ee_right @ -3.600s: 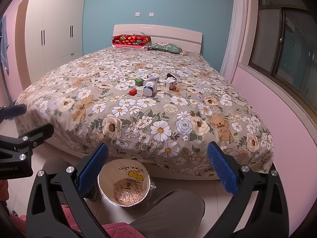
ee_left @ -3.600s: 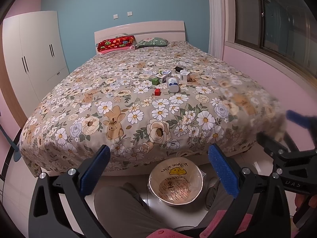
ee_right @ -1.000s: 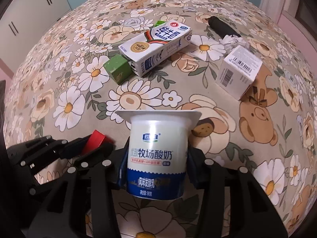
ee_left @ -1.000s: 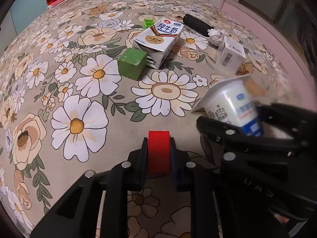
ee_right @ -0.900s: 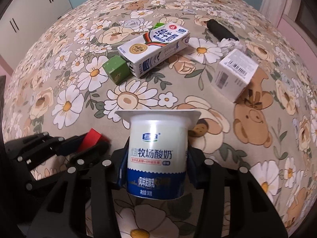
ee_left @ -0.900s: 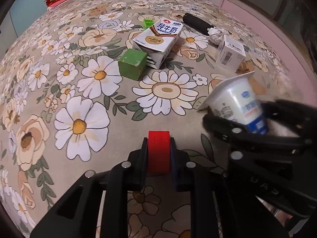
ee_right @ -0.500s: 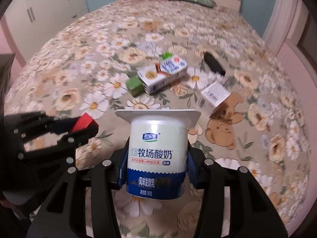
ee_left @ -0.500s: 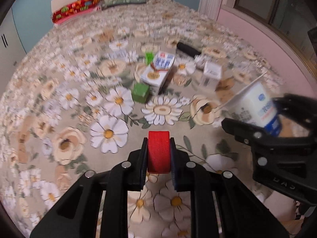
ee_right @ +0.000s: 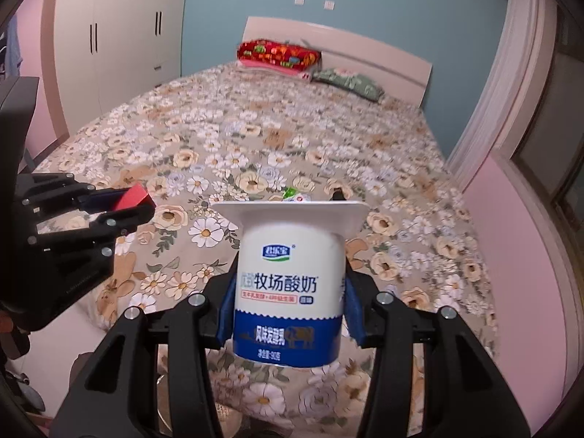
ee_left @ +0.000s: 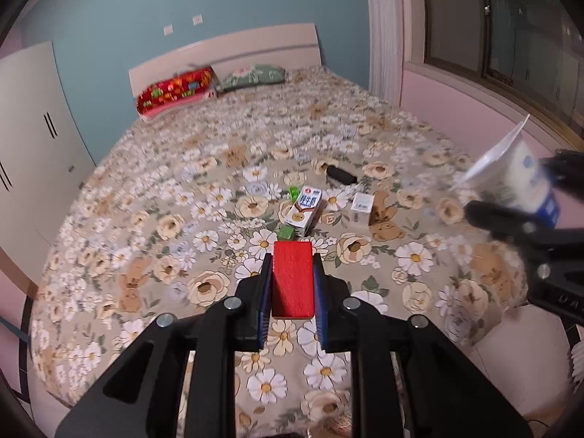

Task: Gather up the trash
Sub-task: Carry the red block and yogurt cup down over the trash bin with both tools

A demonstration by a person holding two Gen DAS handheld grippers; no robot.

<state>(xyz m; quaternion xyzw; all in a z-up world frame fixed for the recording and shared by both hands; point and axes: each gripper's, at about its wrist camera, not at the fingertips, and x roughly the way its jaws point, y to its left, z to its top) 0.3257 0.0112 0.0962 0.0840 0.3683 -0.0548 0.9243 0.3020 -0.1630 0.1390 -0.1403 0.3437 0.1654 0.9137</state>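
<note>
Held clear above the floral bed (ee_left: pixel 204 197), the left gripper (ee_left: pixel 293 284) pinches a red block (ee_left: pixel 293 277) and the right gripper (ee_right: pixel 289 304) clamps a yogurt cup (ee_right: pixel 290 284) upright — both apparently bound for disposal — while cartons remain.

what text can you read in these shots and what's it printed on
"君乐宝": blue logo on the yogurt cup held in the right gripper.
"牧场酸奶": large dark characters on the same cup.
"风味发酵乳": on the cup's blue band, faint.
Cup's red strip and bottom weight line: too small to read.
"纯牛奶": on the milk carton, barely legible.
White box: print too small.
Red block in the left gripper: no text.
</note>
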